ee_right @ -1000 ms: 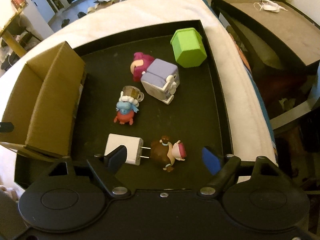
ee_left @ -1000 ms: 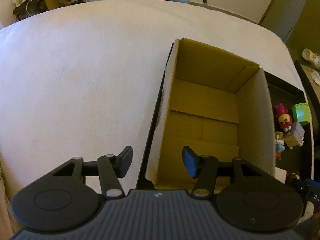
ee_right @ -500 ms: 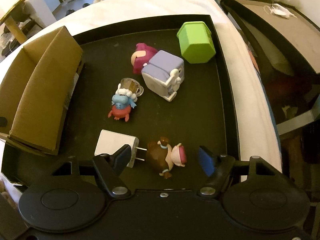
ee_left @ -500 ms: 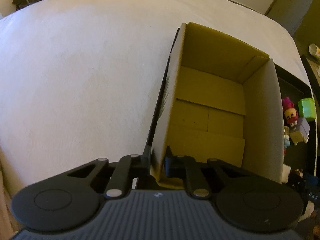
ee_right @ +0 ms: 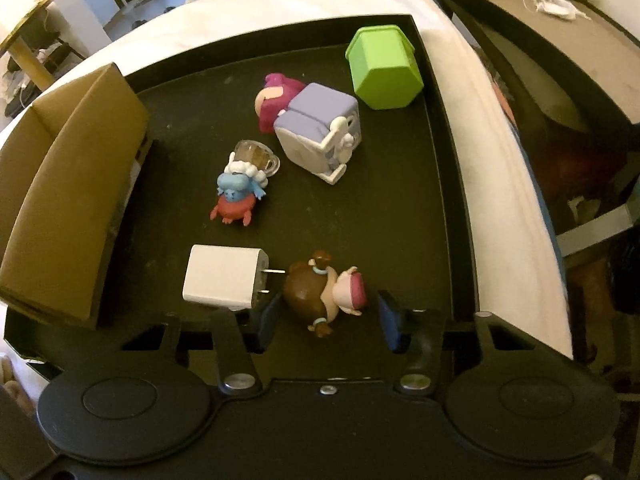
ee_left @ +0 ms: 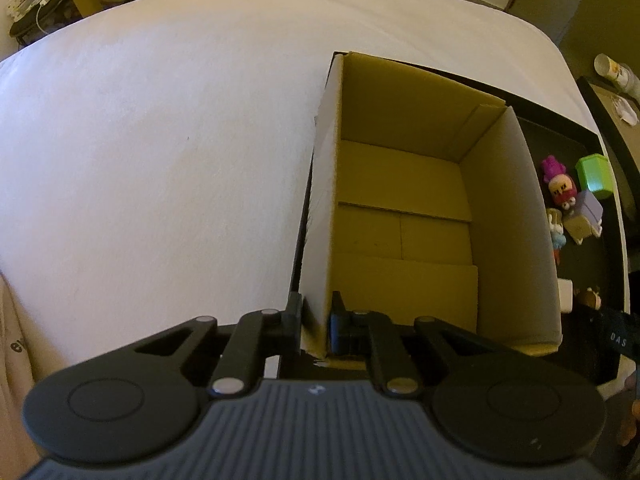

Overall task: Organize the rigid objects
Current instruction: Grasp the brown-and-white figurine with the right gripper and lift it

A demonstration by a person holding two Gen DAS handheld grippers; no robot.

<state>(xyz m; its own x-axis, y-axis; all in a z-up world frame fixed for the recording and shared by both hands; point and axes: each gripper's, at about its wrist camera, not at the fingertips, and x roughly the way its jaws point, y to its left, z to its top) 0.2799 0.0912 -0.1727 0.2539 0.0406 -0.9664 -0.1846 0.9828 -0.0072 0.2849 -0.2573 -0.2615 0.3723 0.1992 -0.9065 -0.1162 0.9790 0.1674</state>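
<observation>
My left gripper [ee_left: 316,322] pinches the cardboard box [ee_left: 404,216] wall at its near corner. My right gripper [ee_right: 326,322] has jaws just closing around the brown figurine [ee_right: 320,292], pads not yet touching. It lies in the black tray [ee_right: 448,216] beside a white charger [ee_right: 224,278]. Likely light, hard, slick; grip across the round body.

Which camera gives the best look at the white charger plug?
The right wrist view. There the white charger plug lies whole on the black tray, prongs pointing at the brown figurine. The left wrist view shows only a sliver of it past the cardboard box wall.
</observation>
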